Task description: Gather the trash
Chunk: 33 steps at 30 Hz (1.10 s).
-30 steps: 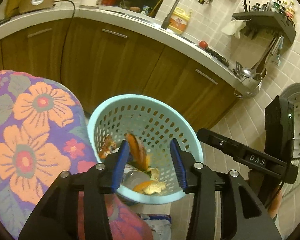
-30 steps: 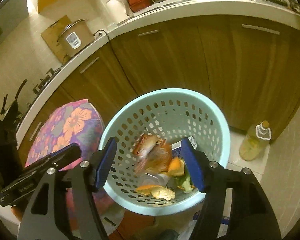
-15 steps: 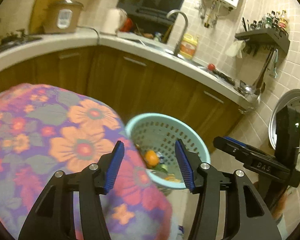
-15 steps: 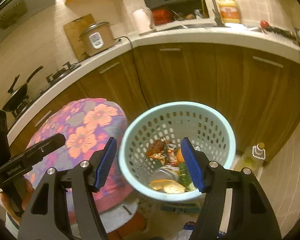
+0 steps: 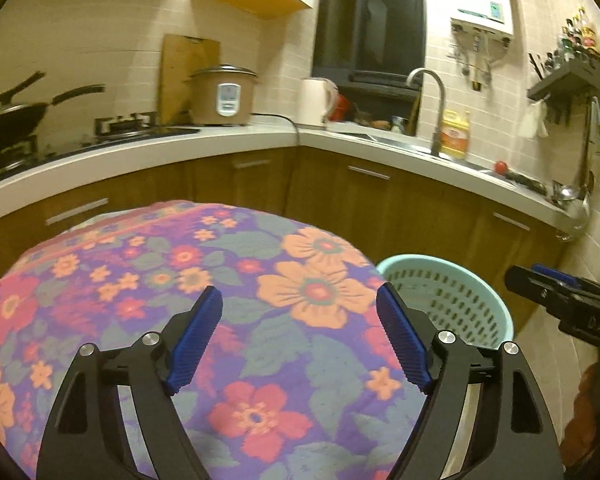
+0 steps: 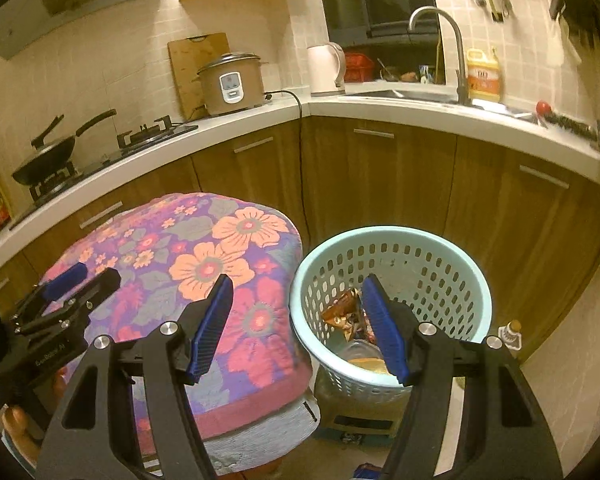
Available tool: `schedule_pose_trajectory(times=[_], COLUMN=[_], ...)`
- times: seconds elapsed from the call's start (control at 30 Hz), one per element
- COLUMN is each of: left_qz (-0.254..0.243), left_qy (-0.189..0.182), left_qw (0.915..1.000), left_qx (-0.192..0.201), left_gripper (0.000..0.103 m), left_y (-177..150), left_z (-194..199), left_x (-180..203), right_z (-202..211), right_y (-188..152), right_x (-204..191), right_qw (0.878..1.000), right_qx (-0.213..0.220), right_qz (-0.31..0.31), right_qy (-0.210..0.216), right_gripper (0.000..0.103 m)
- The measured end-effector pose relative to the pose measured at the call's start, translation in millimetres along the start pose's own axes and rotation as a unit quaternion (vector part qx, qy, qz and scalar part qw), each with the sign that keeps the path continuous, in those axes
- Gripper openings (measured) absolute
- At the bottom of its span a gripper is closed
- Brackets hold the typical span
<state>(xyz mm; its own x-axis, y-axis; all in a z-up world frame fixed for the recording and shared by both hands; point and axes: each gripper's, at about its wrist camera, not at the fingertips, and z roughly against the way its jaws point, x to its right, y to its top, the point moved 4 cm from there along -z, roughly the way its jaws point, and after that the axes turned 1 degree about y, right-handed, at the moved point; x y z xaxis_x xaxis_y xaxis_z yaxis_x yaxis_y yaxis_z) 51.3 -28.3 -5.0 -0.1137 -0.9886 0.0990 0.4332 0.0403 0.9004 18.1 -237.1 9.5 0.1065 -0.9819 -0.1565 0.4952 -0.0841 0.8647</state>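
Note:
A light blue perforated basket [image 6: 452,248] stands on the floor beside a round table under a floral cloth [image 6: 204,264]. Wrappers and peel [image 6: 342,312] lie inside it. In the left wrist view only the basket's rim and wall [image 5: 452,300] show, past the cloth [image 5: 260,320]. My left gripper [image 5: 300,316] hangs over the cloth, its jaws opening, nothing between them. My right gripper [image 6: 296,300] is open and holds nothing, above the gap between table and basket. Each gripper shows at the edge of the other's view: the left gripper [image 6: 68,280] and the right gripper [image 5: 556,292].
Wooden cabinets [image 6: 380,176] under a white counter curve behind. On the counter are a rice cooker [image 6: 230,86], a kettle [image 6: 326,68], a sink tap [image 6: 440,40] and a pan on the stove [image 6: 46,156]. A bottle [image 6: 510,334] stands on the floor right of the basket.
Both grippers have pulled back and up from over the basket toward the table. An orange peel between the left jaws a second ago is gone, and those jaws have spread wider.

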Motion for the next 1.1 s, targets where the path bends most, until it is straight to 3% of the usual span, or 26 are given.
schedule_pose_trajectory(times=[0.23,0.47,1.1], left_qz=[0.035,0.011,0.021], left_qy=[0.008,0.028,0.034], left_qw=[0.9993,0.9995,0.9992], left_qx=[0.007,0.013,0.009], left_gripper=[0.08,0.082,0.087], left_y=[-2,-5,-5], left_z=[4,6,5], left_x=[-16,-6,-11], right_z=[-1,-1,0], right_y=[-4,-4,-9], right_x=[-7,-7,-6], right_qw=[1.0,1.0,0.999], right_qx=[0.007,0.009,0.009], right_qz=[-0.001,-0.002,0.007], right_qy=[-0.007,-0.009,-0.042], right_gripper=[0.069,0.072,0.074])
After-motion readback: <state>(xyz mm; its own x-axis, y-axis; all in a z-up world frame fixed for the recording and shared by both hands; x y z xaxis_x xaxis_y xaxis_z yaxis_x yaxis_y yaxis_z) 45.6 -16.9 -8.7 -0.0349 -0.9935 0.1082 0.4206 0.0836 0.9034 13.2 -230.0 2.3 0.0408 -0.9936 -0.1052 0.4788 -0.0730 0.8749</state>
